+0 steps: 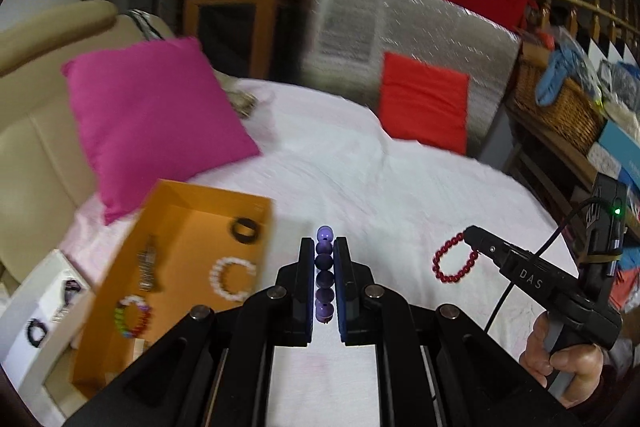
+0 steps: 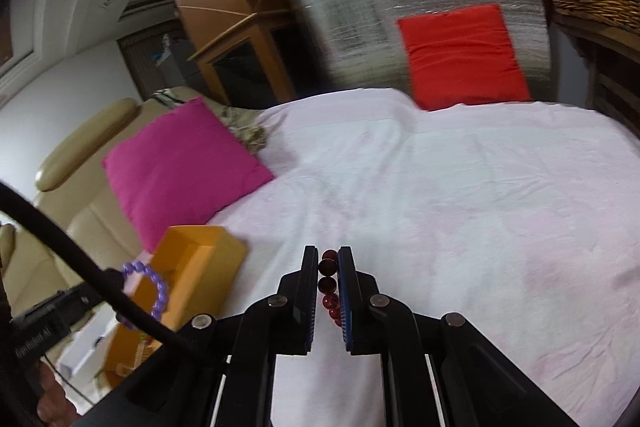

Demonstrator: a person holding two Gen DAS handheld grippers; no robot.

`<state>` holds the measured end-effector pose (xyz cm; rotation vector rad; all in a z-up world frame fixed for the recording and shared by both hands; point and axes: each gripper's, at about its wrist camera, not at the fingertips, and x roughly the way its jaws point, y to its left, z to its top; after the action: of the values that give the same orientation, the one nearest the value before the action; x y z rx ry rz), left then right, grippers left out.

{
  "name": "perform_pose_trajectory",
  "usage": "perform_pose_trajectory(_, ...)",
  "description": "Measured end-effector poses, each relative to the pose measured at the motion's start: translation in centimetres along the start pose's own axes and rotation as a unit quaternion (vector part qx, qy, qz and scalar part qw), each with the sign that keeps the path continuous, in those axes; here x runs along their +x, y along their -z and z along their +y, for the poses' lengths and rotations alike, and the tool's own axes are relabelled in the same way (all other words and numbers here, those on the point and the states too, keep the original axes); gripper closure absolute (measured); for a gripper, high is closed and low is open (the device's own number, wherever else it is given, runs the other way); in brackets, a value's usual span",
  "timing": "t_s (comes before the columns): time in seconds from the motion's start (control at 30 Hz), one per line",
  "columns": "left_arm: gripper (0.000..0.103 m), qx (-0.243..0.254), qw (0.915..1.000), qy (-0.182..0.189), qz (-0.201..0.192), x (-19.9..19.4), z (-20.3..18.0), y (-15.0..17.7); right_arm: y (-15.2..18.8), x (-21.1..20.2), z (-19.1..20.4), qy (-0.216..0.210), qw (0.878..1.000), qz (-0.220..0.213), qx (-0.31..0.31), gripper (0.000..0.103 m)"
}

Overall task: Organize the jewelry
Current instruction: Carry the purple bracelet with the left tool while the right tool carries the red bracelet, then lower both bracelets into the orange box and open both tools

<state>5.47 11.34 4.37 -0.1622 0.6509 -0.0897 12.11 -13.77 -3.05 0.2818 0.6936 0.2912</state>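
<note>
My left gripper (image 1: 324,247) is shut on a purple bead bracelet (image 1: 324,269), held edge-on above the white bed sheet (image 1: 360,179). To its left lies an open orange box (image 1: 256,205) holding a white bead bracelet (image 1: 232,277), a multicoloured bracelet (image 1: 134,315), a dark ring-shaped piece (image 1: 245,230) and a metal piece (image 1: 148,263). My right gripper (image 2: 329,257) is shut on a dark red bead bracelet (image 2: 329,285); in the left wrist view that red bracelet (image 1: 454,263) dangles from the right gripper (image 1: 470,233). The purple bracelet (image 2: 154,289) also shows in the right wrist view, over the orange box (image 2: 200,259).
A pink cushion (image 1: 156,115) leans behind the box and a red cushion (image 1: 424,99) rests against a silver foil panel (image 1: 420,27). A white box (image 1: 48,311) with dark pieces sits left of the orange one. A beige armchair (image 1: 36,131) stands left, wicker baskets (image 1: 560,103) right.
</note>
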Motion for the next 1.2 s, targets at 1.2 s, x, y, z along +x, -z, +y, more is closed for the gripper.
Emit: perform_pose_trajectory(1.2, 0.094, -0.117, 0.9915, -0.027, 0.049, 2.6, 18.1, 4.7, 3.3, 12.9, 22.3, -0.141, 0.976, 0.127, -0.111, 0.092)
